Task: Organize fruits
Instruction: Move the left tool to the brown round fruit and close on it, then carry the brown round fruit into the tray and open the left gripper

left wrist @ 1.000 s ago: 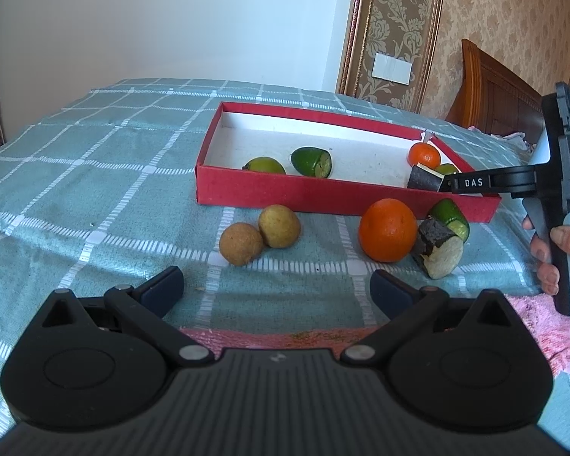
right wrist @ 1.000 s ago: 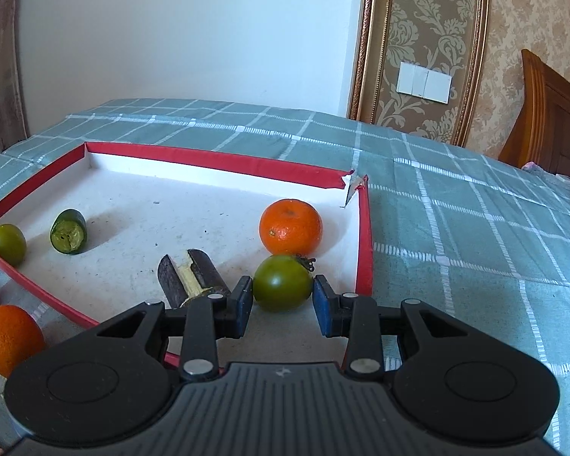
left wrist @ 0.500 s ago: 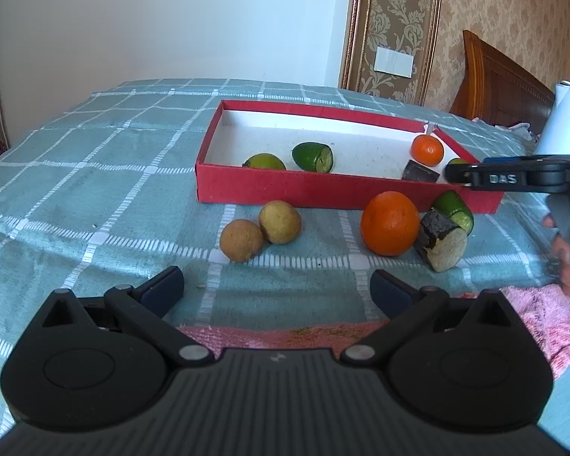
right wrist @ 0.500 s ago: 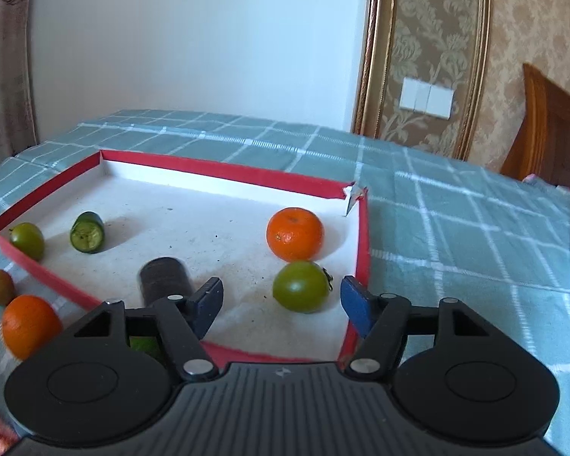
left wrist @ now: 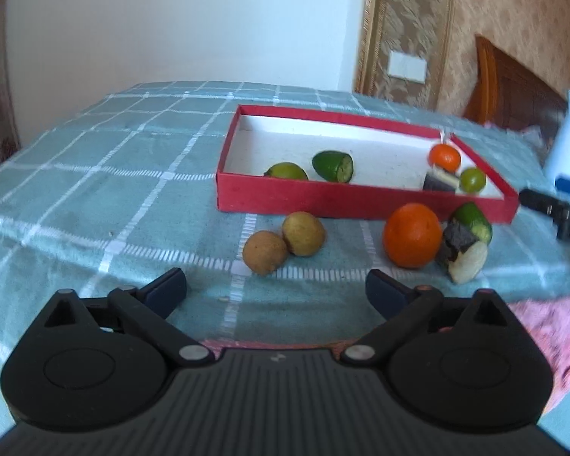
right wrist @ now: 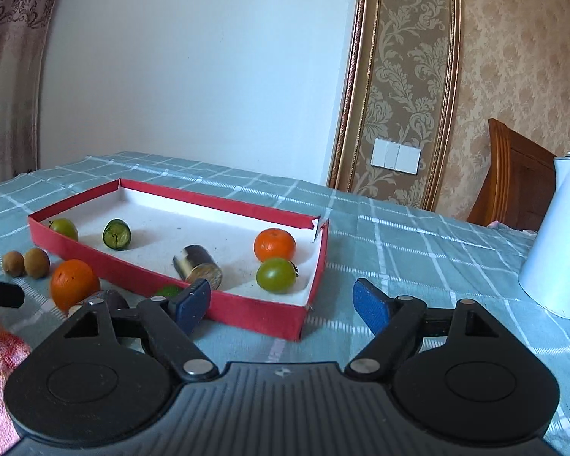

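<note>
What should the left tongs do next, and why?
Probably ease the left tongs forward over the nearer brown fruit and close. They are open and empty, that fruit lies just ahead on the cloth, outside the red box, touching its twin.

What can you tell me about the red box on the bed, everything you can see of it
The red box is a shallow rectangular tray, seemingly cardboard, red outside and white inside, lying flat on the checked teal cover. Its far right corner is torn open. Inside lie a small orange, two round green fruits, a cut green piece and a dark cut chunk. No gripper touches it.
</note>
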{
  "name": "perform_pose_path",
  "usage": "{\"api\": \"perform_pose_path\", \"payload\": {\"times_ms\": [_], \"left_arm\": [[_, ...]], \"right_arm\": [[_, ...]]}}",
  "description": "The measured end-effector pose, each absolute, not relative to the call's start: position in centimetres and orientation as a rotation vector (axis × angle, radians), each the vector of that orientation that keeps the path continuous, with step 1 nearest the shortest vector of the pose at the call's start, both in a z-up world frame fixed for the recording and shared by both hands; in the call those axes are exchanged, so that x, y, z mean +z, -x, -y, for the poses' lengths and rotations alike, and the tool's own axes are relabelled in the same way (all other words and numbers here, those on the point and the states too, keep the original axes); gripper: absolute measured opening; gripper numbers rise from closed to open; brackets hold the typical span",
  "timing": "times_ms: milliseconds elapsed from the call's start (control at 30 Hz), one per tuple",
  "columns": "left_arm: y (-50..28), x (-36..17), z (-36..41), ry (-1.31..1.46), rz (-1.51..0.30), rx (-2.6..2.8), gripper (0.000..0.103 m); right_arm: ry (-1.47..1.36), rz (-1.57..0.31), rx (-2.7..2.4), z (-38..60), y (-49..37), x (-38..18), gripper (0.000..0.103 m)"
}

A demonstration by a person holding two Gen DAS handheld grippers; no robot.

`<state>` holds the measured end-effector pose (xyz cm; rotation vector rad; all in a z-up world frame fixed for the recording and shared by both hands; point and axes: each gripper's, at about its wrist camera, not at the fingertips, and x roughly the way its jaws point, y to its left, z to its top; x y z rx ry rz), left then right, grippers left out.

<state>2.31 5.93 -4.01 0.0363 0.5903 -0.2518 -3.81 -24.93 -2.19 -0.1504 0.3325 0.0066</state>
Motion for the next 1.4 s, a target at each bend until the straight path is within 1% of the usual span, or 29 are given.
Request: {"api": "perform_pose_path", "payload": {"times_ms": [33, 100, 167, 200, 233, 267, 300, 333, 367, 400, 433, 467, 533, 567, 767, 800, 867, 900, 933, 967, 1133, 1200, 1400], "left_arm": [[-2.3, -4.0, -5.7, -0.073, -0.581, -0.253, 0.09], [-2.4, -4.0, -5.4, -0.129, -0.569, -0.268, 0.084], [-2.8, -4.0, -5.4, -0.126, -0.574, -0.29, 0.083], [-3.0, -4.0, -5.5, -0.121, -0.573, -0.3, 0.08], [-3.2, -4.0, -5.6, -0.122, -0.57, -0.31, 0.075], [-3.4, -4.0, -5.7, -0.122, -0.568, -0.321, 0.072], [-3.7, -4.0, -5.8, -0.116, -0.569, -0.331, 0.068], [-3.8, -4.0, -6.0, -0.105, -0.572, -0.334, 0.06], [-4.0, -3.9, -6.1, -0.099, -0.57, -0.331, 0.057], [-4.1, -3.9, -6.1, -0.099, -0.568, -0.332, 0.046], [-4.2, -3.9, -6.2, -0.099, -0.565, -0.337, 0.039], [-4.3, -3.8, -6.2, -0.095, -0.564, -0.347, 0.036], [-4.3, -3.8, -6.3, -0.094, -0.558, -0.358, 0.025], [-4.3, -3.8, -6.3, -0.093, -0.555, -0.36, 0.024], [-3.9, -3.8, -6.4, -0.098, -0.548, -0.356, 0.024], [-3.8, -3.9, -6.5, -0.098, -0.547, -0.354, 0.024], [-3.6, -3.9, -6.6, -0.101, -0.545, -0.351, 0.024], [-3.5, -3.9, -6.7, -0.1, -0.545, -0.35, 0.024], [-3.4, -3.9, -6.8, -0.099, -0.546, -0.349, 0.024], [-3.3, -3.9, -6.9, -0.099, -0.548, -0.347, 0.024], [-3.2, -3.3, -7.2, -0.086, -0.557, -0.343, 0.024], [-3.3, -2.9, -7.3, -0.076, -0.556, -0.34, 0.024], [-4.3, -0.8, -6.8, -0.062, -0.534, -0.341, 0.024]], "right_arm": [[0.151, -0.335, 0.004, 24.9, 3.7, -2.2, 0.085], [0.156, -0.353, 0.003, 24.8, 3.4, -2.3, 0.088], [0.157, -0.358, 0.001, 24.9, 3.4, -2.4, 0.088], [0.157, -0.355, 0.0, 24.9, 3.5, -2.4, 0.088], [0.156, -0.352, -0.003, 24.9, 3.5, -2.4, 0.088], [0.156, -0.352, -0.005, 24.9, 3.5, -2.4, 0.088], [0.156, -0.353, -0.004, 25.0, 3.6, -2.4, 0.088], [0.158, -0.354, -0.003, 24.9, 3.6, -2.5, 0.088], [0.16, -0.355, -0.002, 24.9, 3.5, -2.5, 0.088], [0.163, -0.356, -0.001, 24.9, 3.5, -2.5, 0.088], [0.167, -0.359, 0.001, 24.7, 3.4, -2.5, 0.088], [0.17, -0.363, 0.005, 24.7, 3.4, -2.6, 0.088], [0.172, -0.378, 0.022, 24.5, 3.4, -2.7, 0.088], [0.171, -0.384, 0.031, 24.5, 3.5, -2.7, 0.088], [0.174, -0.406, 0.043, 25.1, 4.7, -3.0, 0.088], [0.172, -0.43, 0.058, 25.2, 4.8, -3.2, 0.09], [0.13, -0.445, 0.089, 25.9, 5.2, -3.2, 0.091], [0.101, -0.454, 0.103, 26.3, 5.3, -3.2, 0.093], [0.075, -0.473, 0.117, 26.7, 5.3, -3.3, 0.1], [0.046, -0.496, 0.131, 27.1, 5.1, -3.4, 0.101], [-0.014, -0.574, 0.119, 27.8, 4.0, -3.9, 0.101], [-0.005, -0.62, 0.103, 27.5, 3.6, -4.3, 0.101], [0.058, -0.647, 0.075, 26.7, 3.5, -4.7, 0.102]]}}
